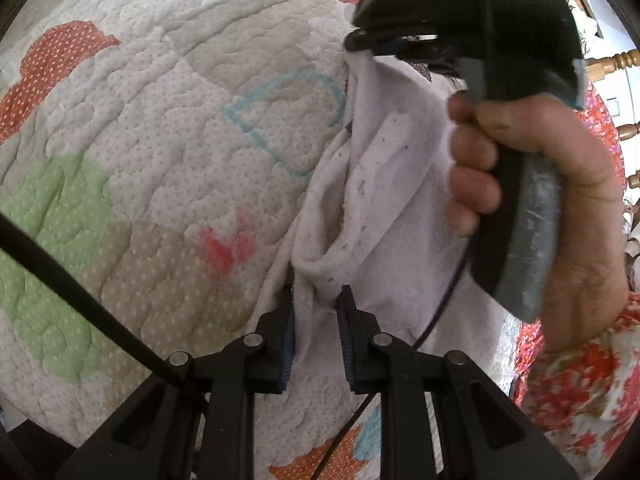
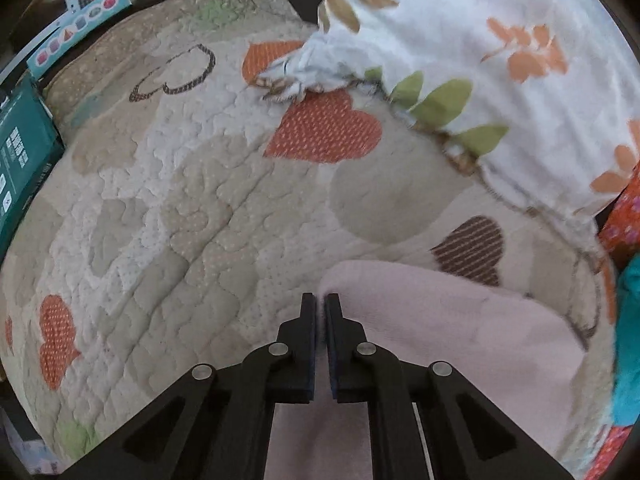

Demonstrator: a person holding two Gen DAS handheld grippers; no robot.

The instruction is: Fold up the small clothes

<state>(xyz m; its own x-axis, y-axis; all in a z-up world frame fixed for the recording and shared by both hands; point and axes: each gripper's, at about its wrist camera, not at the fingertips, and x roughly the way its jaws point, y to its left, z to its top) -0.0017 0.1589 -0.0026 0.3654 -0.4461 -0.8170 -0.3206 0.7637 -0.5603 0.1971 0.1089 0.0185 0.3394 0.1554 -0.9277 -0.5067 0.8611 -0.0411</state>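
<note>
A small pale pink fleece garment (image 1: pixel 384 168) hangs stretched between my two grippers above the quilt. In the left wrist view my left gripper (image 1: pixel 316 300) has its jaws partly apart with a bunched fold of the garment between them. My right gripper (image 1: pixel 390 40) is at the upper right, held by a hand, shut on the garment's top edge. In the right wrist view the right gripper (image 2: pixel 320 300) has its jaws nearly together on the edge of the pink garment (image 2: pixel 440 320), which drapes down to the right.
A quilted bedspread with heart patches (image 1: pixel 160 140) lies under everything. A leaf-print white duvet (image 2: pixel 480 60) lies at the back right, with a crumpled white cloth (image 2: pixel 316 64) at its edge. Teal boxes (image 2: pixel 20 152) sit at the left. A black cable (image 1: pixel 80 304) crosses the left wrist view.
</note>
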